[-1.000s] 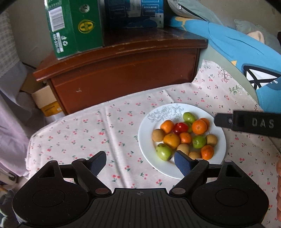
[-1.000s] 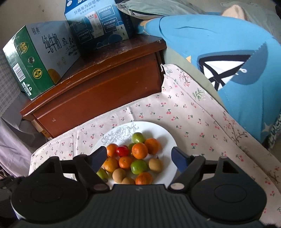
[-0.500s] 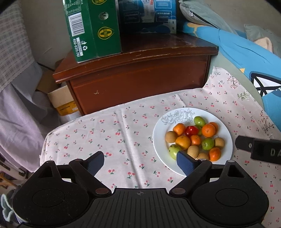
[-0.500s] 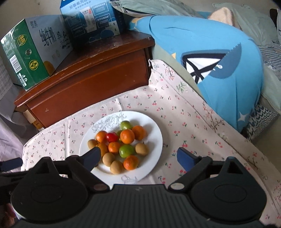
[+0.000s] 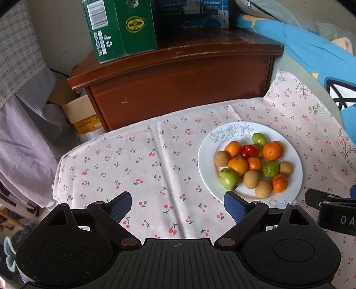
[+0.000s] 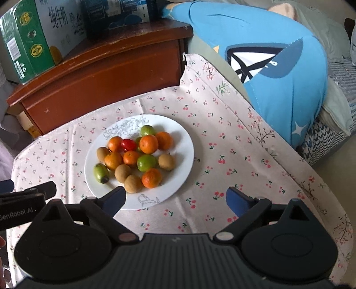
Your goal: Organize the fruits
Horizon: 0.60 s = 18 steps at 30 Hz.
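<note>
On the cherry-print cloth in front of you sits a white plate heaped with small fruits: oranges, green ones, brown ones and one red tomato. All of the fruit lies on the plate, packed close and mostly touching; none is on the cloth. Your left gripper hangs over bare cloth with its jaws spread wide and nothing between them; its right finger overlaps the plate's near rim in that view, beside a green fruit. Your right gripper is spread wide too and grips nothing, with only cloth and the plate's near edge between the fingers; its left finger stands just in front of a brown fruit at the near rim. Each gripper shows at the edge of the other's view, left of the plate in the right view and right of it in the left view. Behind the cloth stands a brown wooden cabinet with a green carton and a blue carton on top. A blue cushion lies to the right of the cloth, against its far right edge.
</note>
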Motion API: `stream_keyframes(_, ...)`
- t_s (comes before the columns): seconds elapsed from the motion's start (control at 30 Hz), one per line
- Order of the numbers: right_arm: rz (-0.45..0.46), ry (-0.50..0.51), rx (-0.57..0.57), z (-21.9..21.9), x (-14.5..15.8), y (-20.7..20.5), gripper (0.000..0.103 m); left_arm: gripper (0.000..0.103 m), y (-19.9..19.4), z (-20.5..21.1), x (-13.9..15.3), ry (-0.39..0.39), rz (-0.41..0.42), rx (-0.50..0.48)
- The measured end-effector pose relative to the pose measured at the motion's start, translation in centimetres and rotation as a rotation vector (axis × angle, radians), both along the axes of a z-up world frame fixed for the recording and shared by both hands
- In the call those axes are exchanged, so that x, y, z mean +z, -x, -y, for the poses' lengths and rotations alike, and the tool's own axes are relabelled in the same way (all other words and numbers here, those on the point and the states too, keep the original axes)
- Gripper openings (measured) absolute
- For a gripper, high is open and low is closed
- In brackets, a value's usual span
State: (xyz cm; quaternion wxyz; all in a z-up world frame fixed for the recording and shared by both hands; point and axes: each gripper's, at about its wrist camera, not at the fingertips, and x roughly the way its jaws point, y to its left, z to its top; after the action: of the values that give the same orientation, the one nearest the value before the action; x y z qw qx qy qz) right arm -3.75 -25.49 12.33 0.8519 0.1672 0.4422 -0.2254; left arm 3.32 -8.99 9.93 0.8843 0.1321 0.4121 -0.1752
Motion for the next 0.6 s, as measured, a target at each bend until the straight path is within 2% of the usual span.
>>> stream_keyframes(0.6,-0.062,0.023,0.046,-0.6,-1.3,-0.8,0.099,0.092,-0.1,1.3,-1.6,-0.055,-0.012,-0.012)
